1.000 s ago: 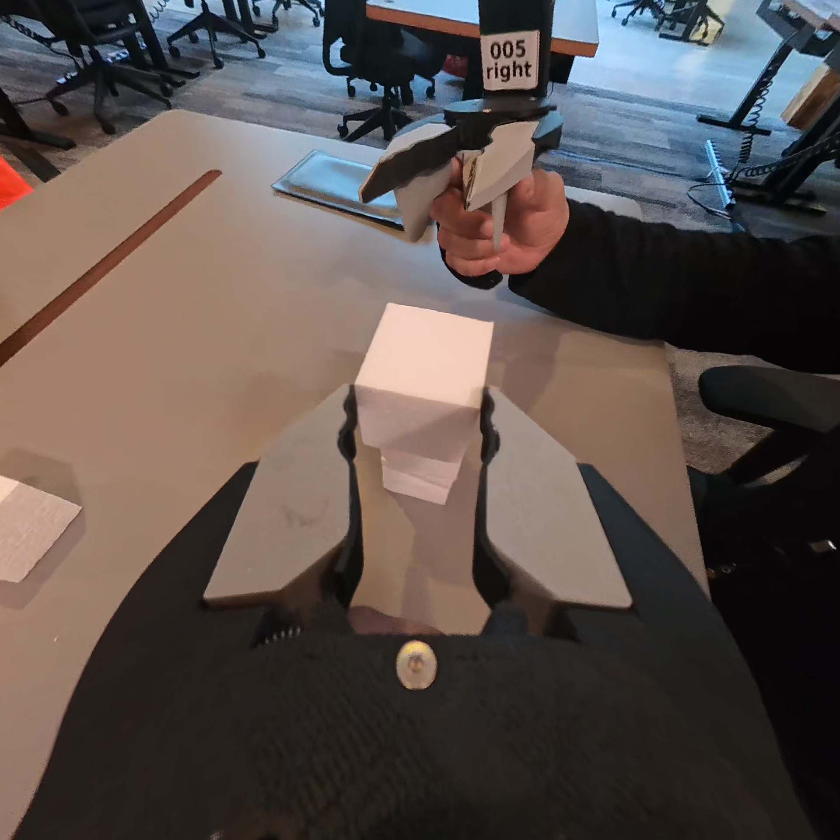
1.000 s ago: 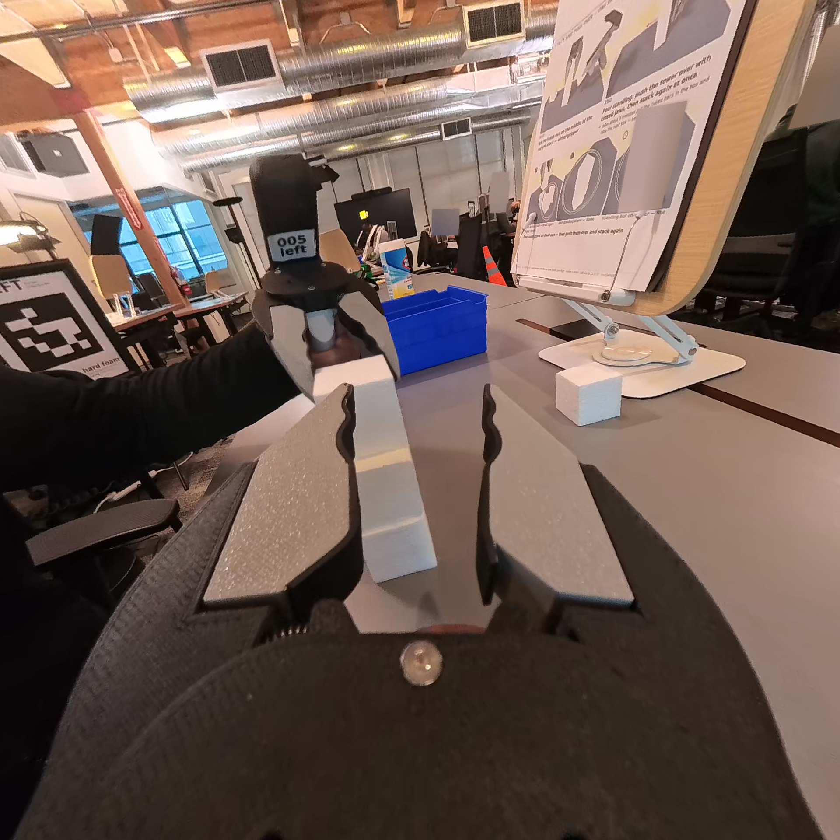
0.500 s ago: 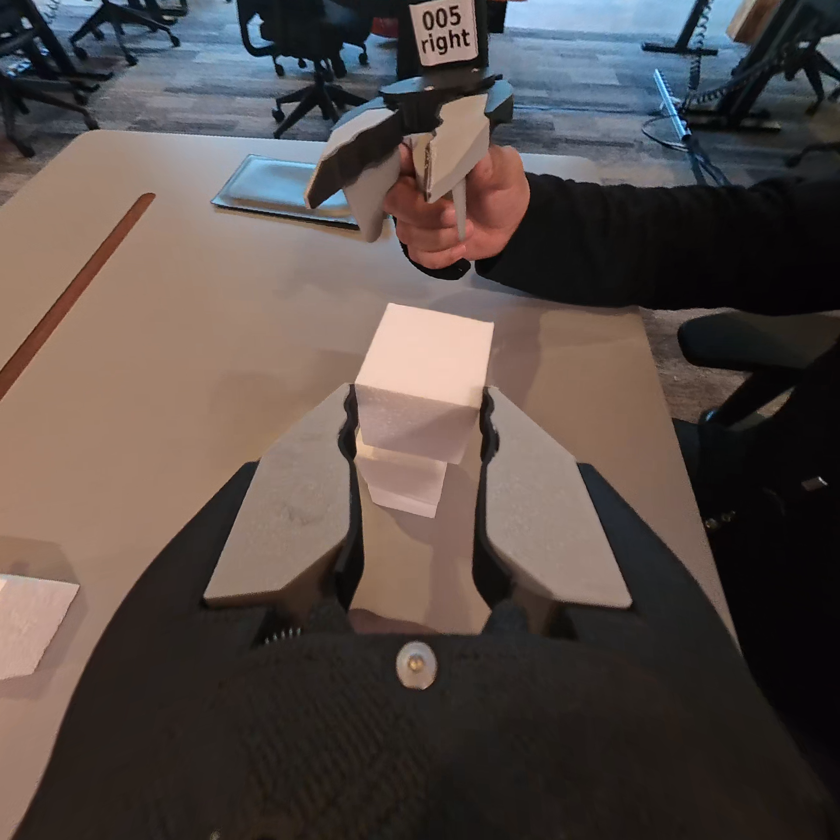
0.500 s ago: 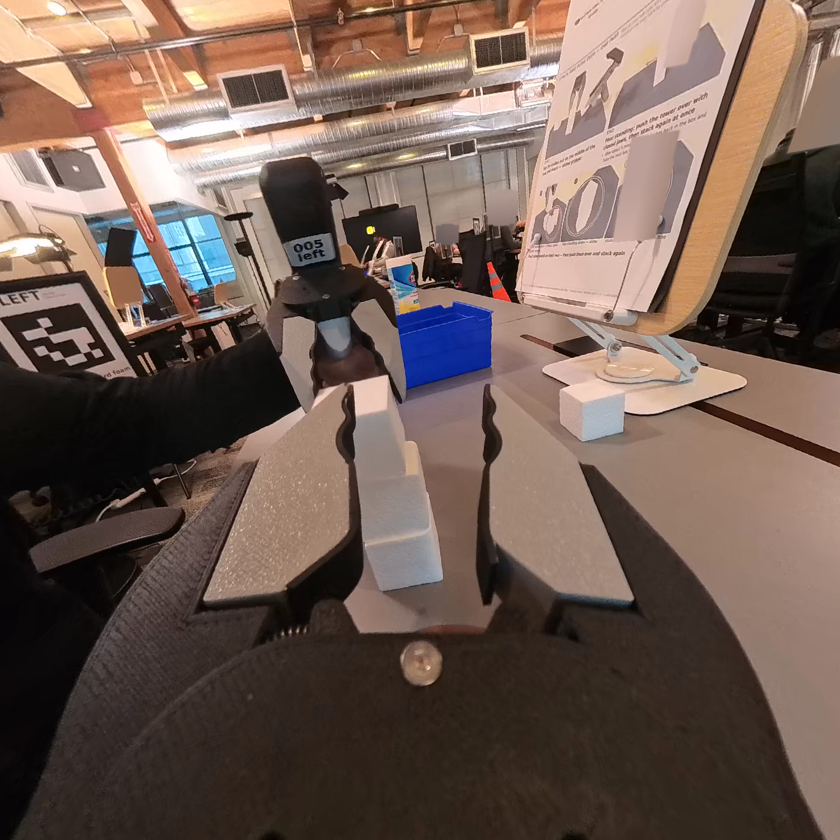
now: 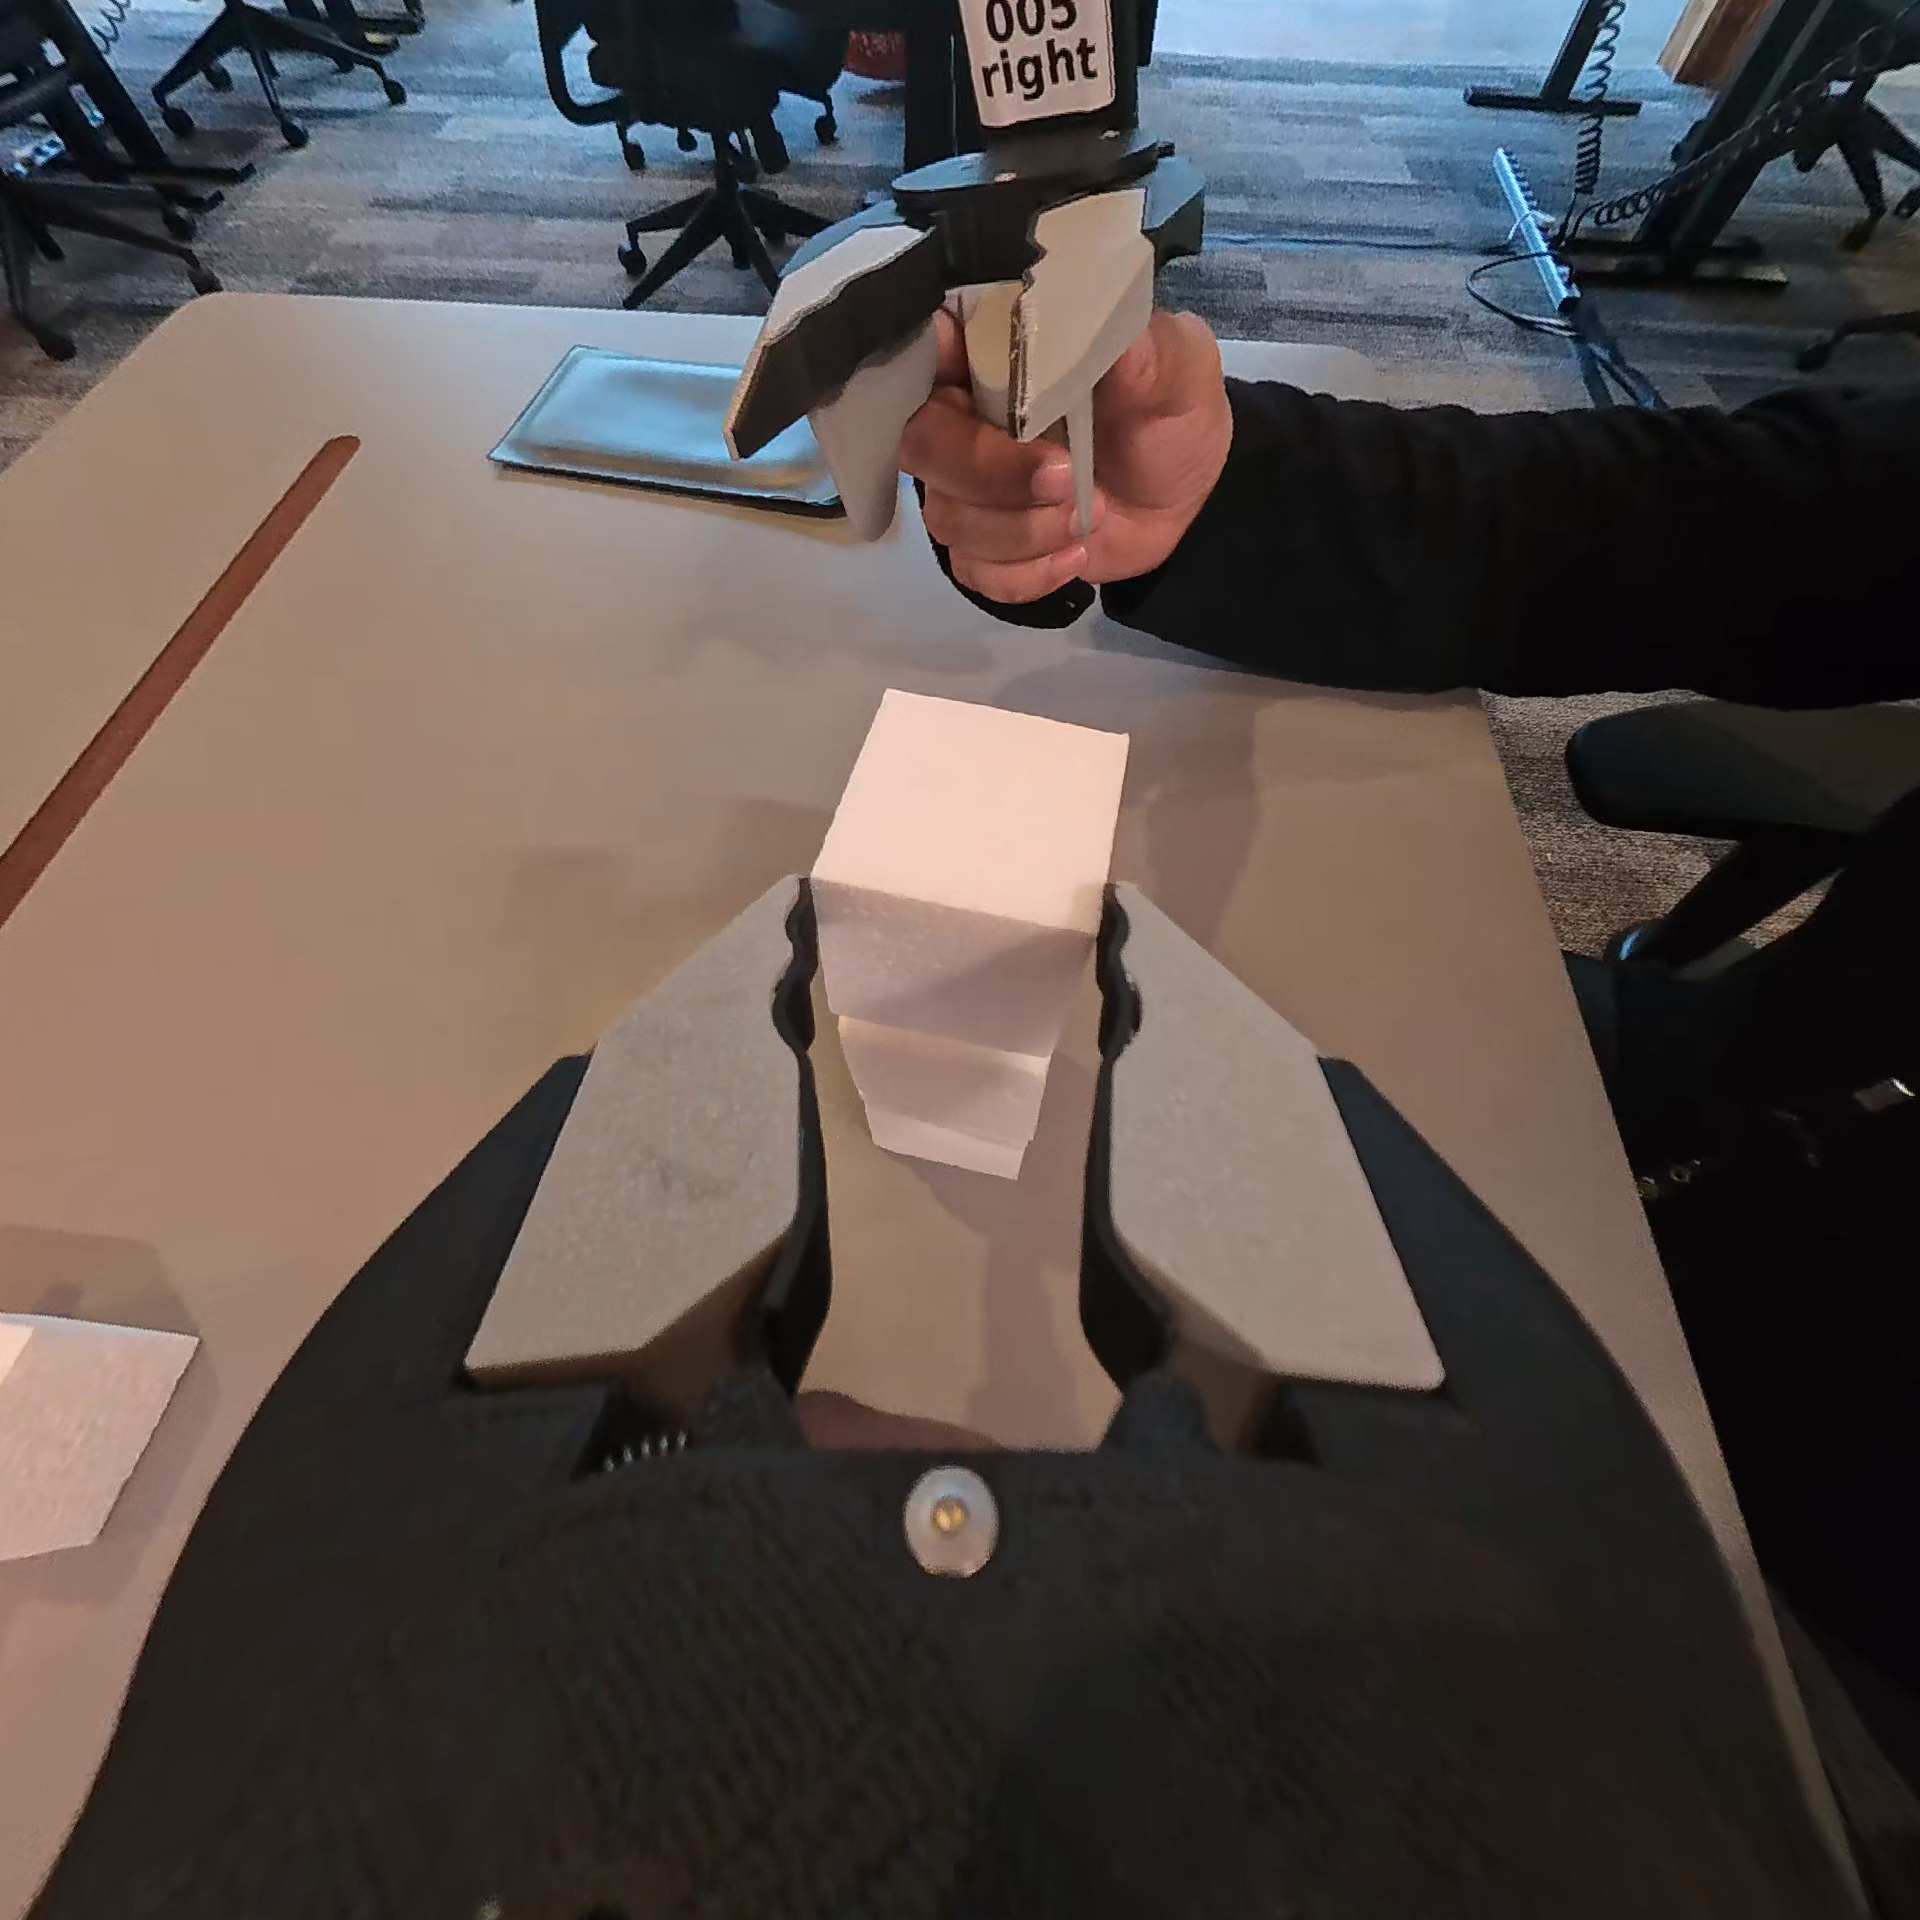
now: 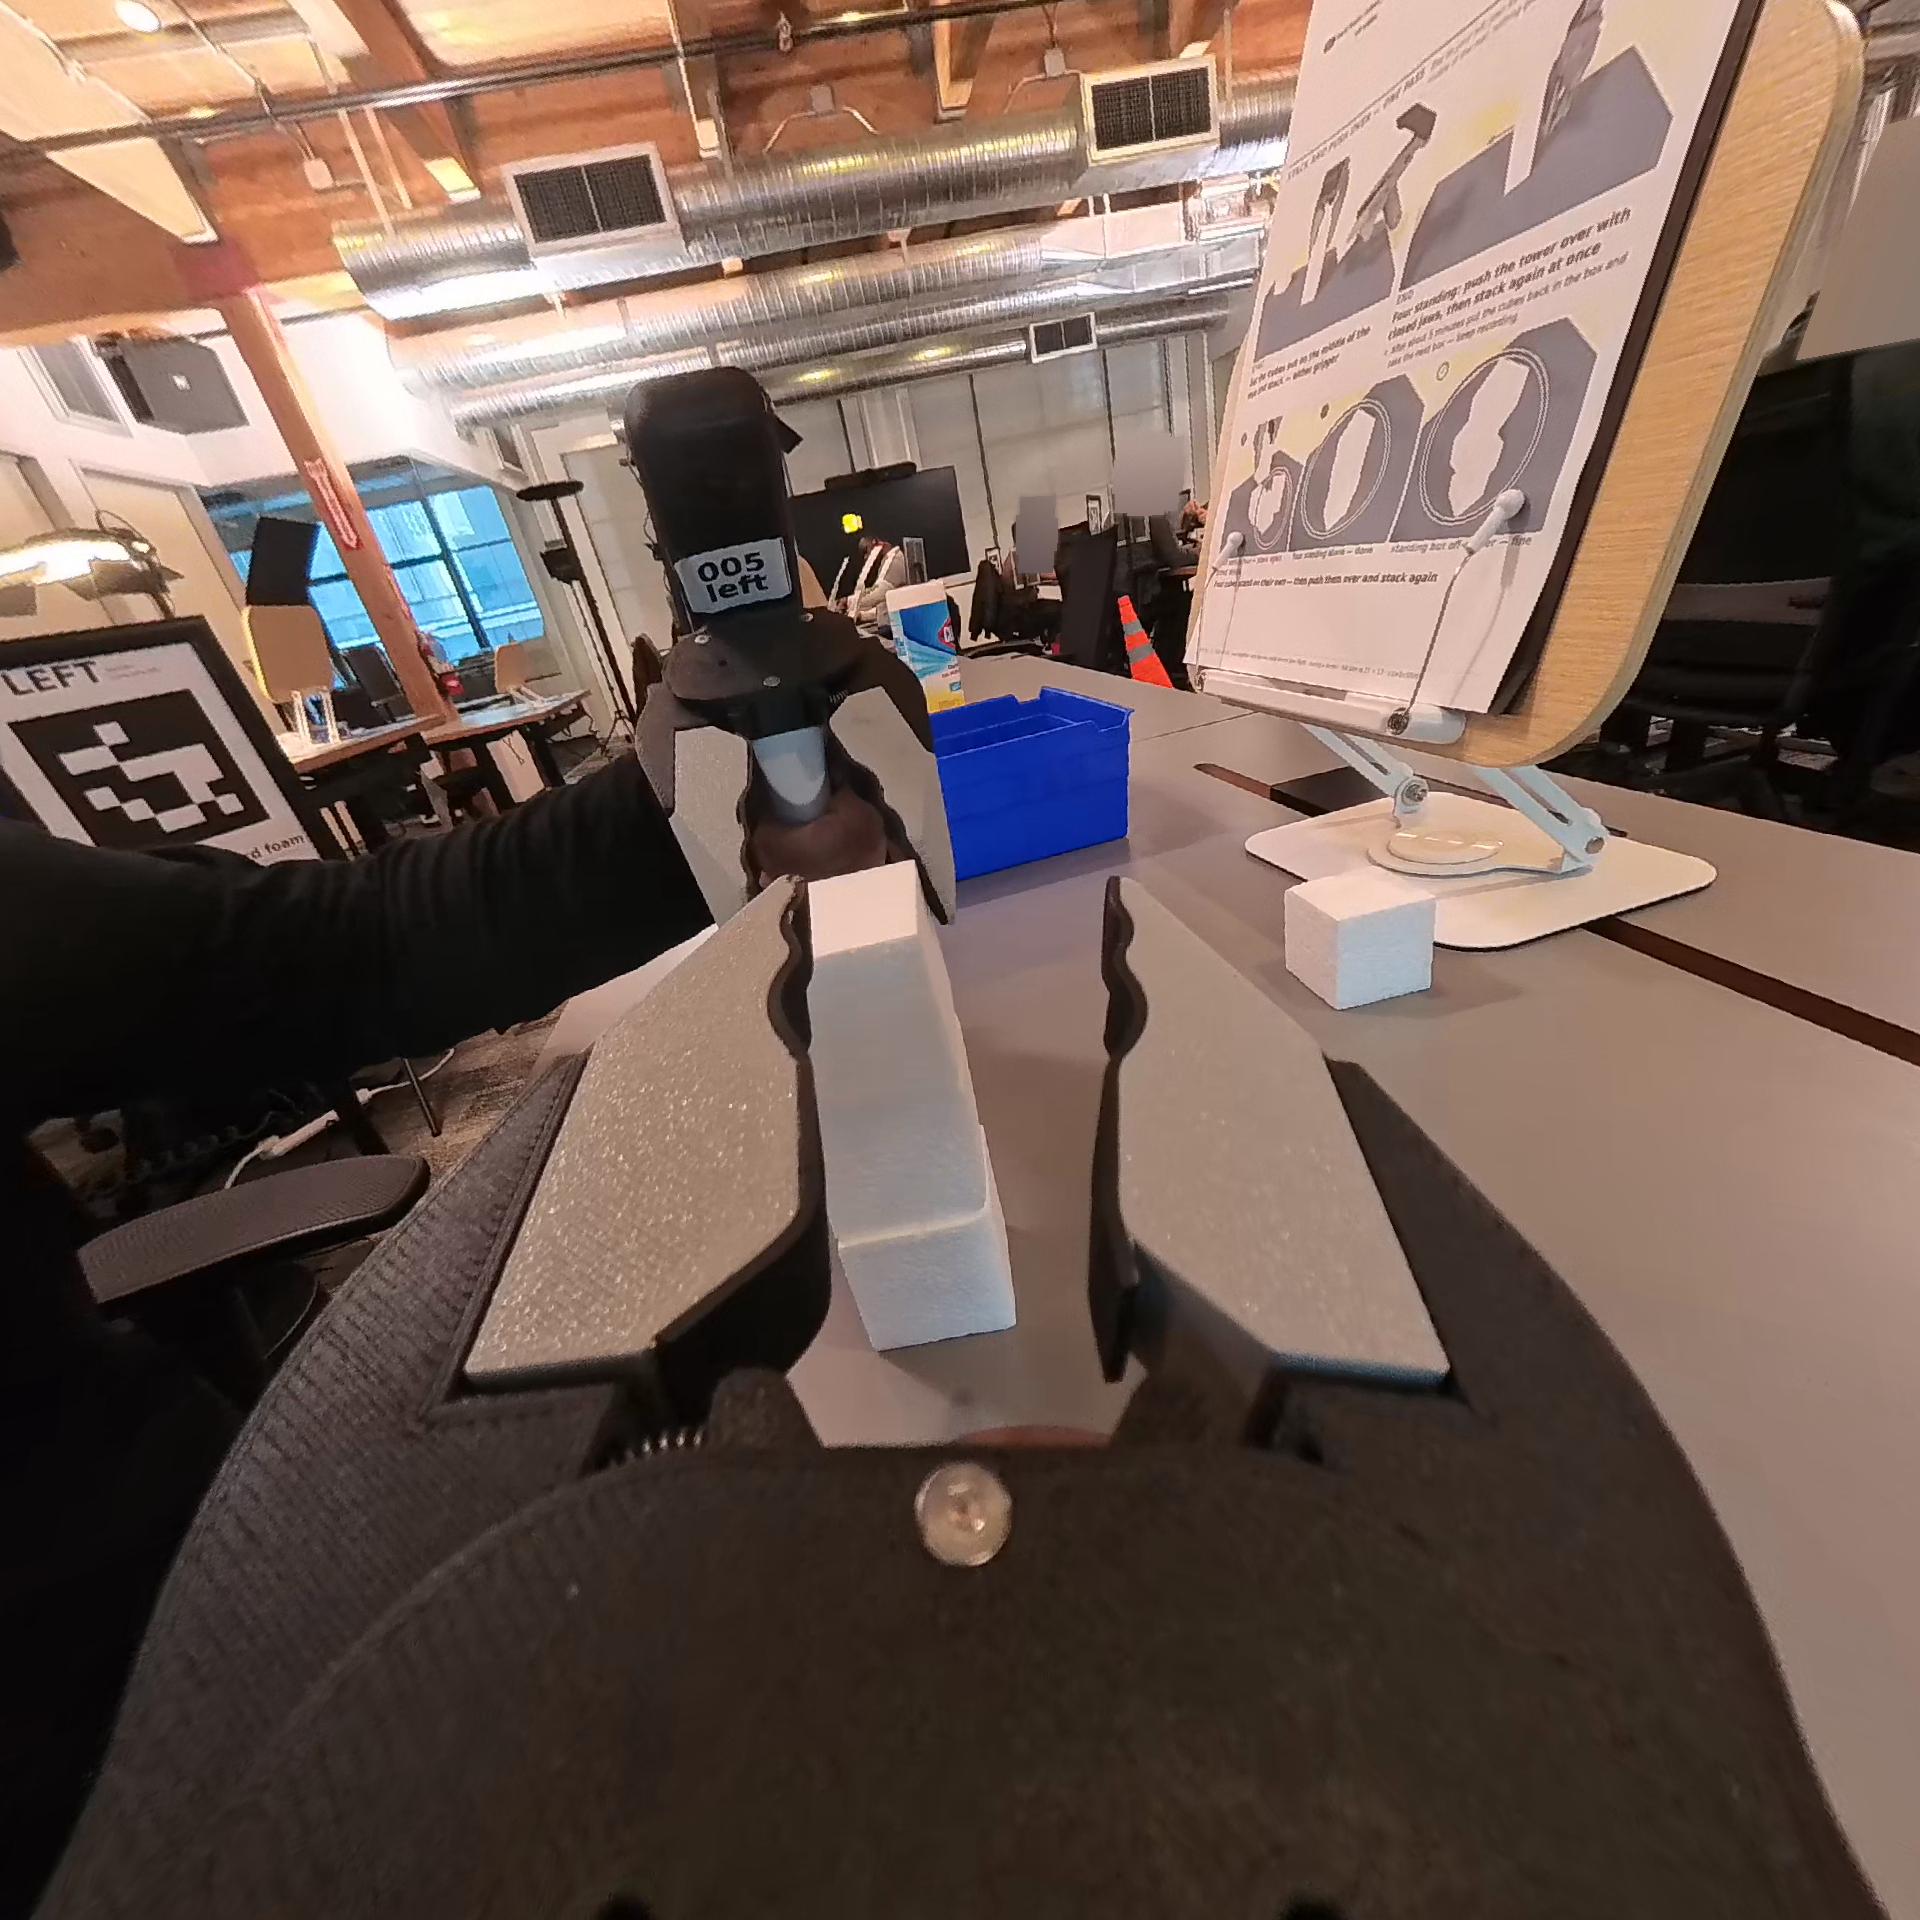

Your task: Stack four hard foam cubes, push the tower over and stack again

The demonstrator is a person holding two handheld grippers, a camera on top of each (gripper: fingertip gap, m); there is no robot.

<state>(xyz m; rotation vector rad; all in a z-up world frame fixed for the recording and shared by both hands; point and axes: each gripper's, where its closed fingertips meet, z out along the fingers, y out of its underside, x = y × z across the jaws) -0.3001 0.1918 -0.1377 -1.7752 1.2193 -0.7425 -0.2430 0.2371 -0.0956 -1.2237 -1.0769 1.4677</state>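
Note:
My left gripper [image 5: 951, 925] is shut on a white foam cube [image 5: 977, 831], with both pads against its sides. It holds the cube on top of a stack of white foam cubes [image 5: 945, 1101] on the grey table [image 5: 468, 831]. The right wrist view shows the same tower [image 6: 904, 1091] with the left gripper [image 6: 821, 883] at its top. My right gripper [image 6: 951, 914] is open and empty. In the left wrist view it [image 5: 914, 457] hangs above the table well behind the tower and touches nothing. Another white cube [image 6: 1356, 940] lies loose by a stand's base and shows at the left wrist view's lower left [image 5: 73, 1444].
A blue bin [image 6: 1029, 790] stands behind the tower. A tilted board with a printed sheet [image 6: 1507, 343] stands on a white base [image 6: 1486, 873] at the right. A dark flat tray [image 5: 655, 436] lies at the table's far side. Office chairs stand beyond the table. Spacing between my two grippers at the tips: around 9 centimeters.
The left gripper has kept its cube, shifting slightly so the cubes beneath sit a bit more to the left under it. The right gripper has stayed open, hovering behind the tower.

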